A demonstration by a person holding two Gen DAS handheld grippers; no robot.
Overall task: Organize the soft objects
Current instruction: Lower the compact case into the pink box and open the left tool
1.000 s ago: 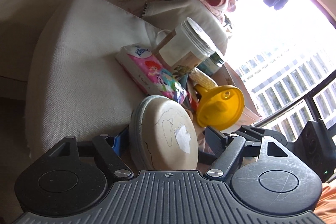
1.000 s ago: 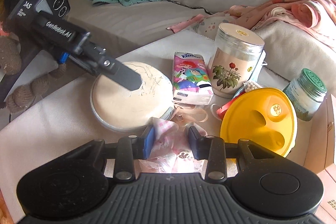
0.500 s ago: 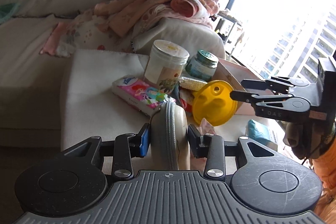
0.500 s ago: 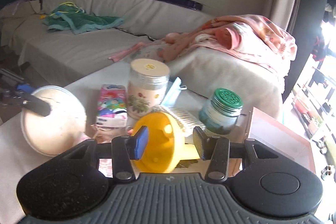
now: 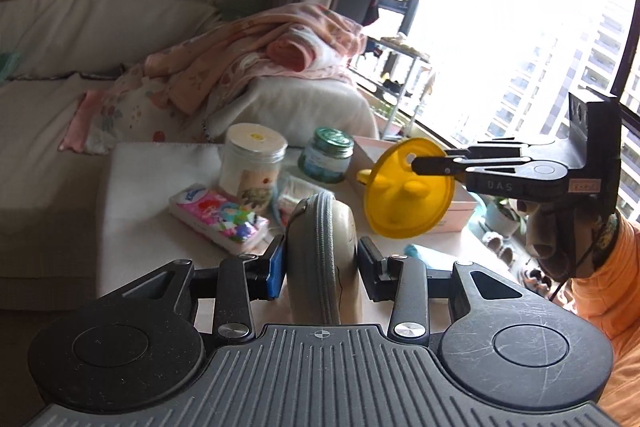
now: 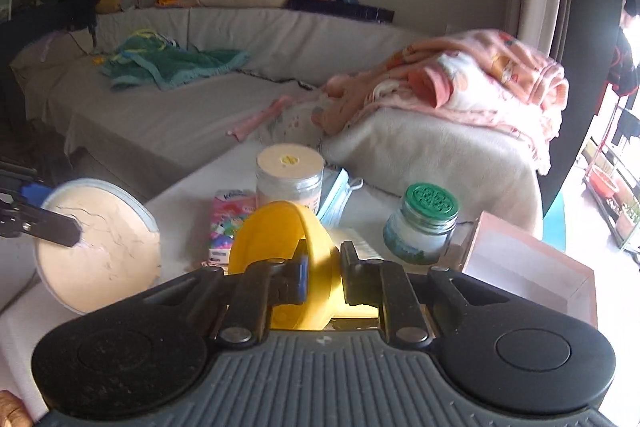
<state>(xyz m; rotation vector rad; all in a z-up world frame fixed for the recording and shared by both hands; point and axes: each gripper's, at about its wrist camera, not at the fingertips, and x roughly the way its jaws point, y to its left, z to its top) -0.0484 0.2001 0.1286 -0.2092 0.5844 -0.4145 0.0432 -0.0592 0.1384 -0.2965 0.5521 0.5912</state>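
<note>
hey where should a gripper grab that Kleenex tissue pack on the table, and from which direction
Grip the tissue pack across its short width, on the two long sides near the middle, coming down from above. It lies flat and soft on the table, so it should squeeze easily. The clear jar stands right behind it, so I'd avoid a low approach from that side.

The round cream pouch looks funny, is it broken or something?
The cream pouch, gripped edge-on by the left gripper, shows dark crack-like lines and a pale scuffed patch on its flat face, so its surface looks worn. Its grey zipper appears closed. Nothing looks spilled on the table.
</note>
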